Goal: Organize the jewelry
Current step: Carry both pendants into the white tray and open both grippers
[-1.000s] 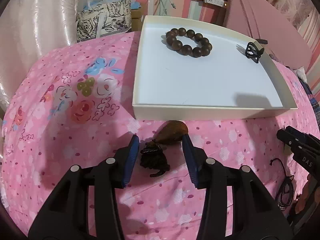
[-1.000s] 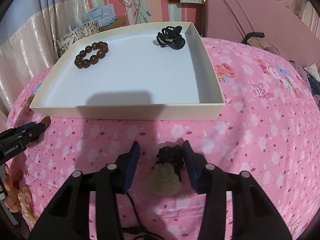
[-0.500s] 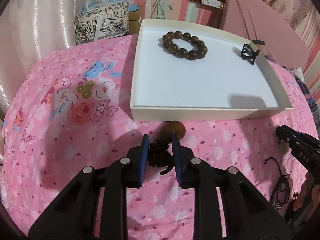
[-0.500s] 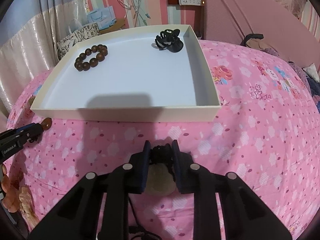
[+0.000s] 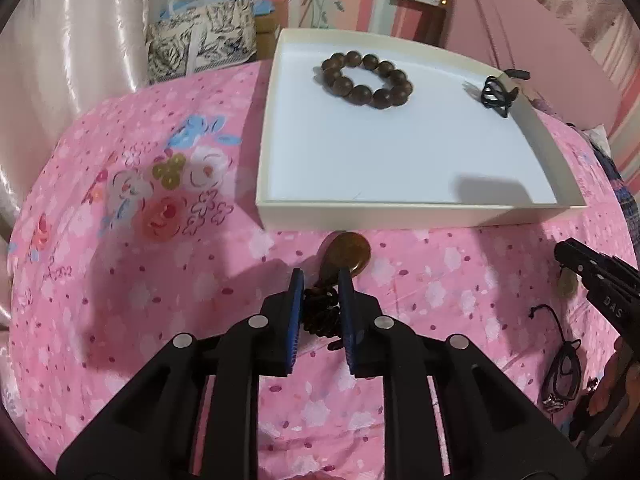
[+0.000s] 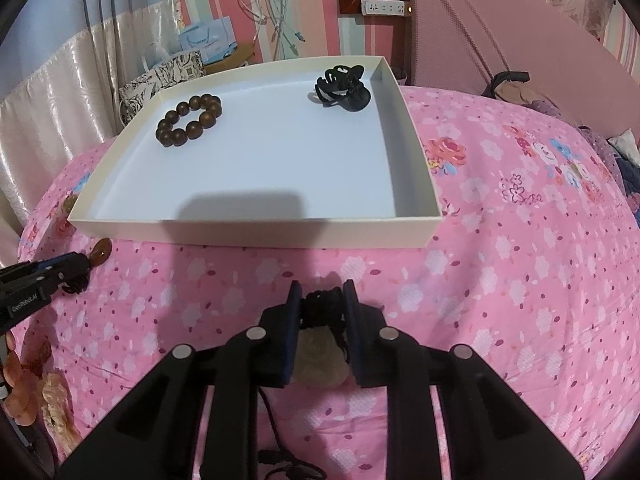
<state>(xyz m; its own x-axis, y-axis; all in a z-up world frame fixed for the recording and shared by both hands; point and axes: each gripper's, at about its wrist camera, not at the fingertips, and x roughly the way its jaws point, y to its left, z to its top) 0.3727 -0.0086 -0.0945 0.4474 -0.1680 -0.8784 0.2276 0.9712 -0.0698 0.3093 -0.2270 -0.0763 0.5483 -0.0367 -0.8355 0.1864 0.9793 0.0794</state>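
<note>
On the pink floral bedspread lies a brown pendant (image 5: 347, 254) with a dark knotted cord (image 5: 320, 314). My left gripper (image 5: 321, 280) has its jaws closing, and the pads press that knot from both sides. My right gripper (image 6: 322, 292) is shut on the black knot (image 6: 320, 308) of a pale carved pendant (image 6: 318, 364). Just beyond both grippers stands a white tray (image 5: 400, 212). It holds a dark wooden bead bracelet (image 5: 366, 80) at its back left and a black hair claw (image 5: 496, 96) at its back right.
A loose black cord (image 5: 564, 364) lies on the bedspread beside the right gripper. Orange and cream carved pieces (image 6: 24, 392) sit at the far left of the right wrist view. Patterned paper bags (image 5: 200, 40) and a shiny curtain stand behind the bed, a pink headboard (image 6: 520, 52) to the right.
Both grippers went from wide open around the pendants' knots to closed on them. Neither hand has shifted, and both pendants still lie on the bedspread.
</note>
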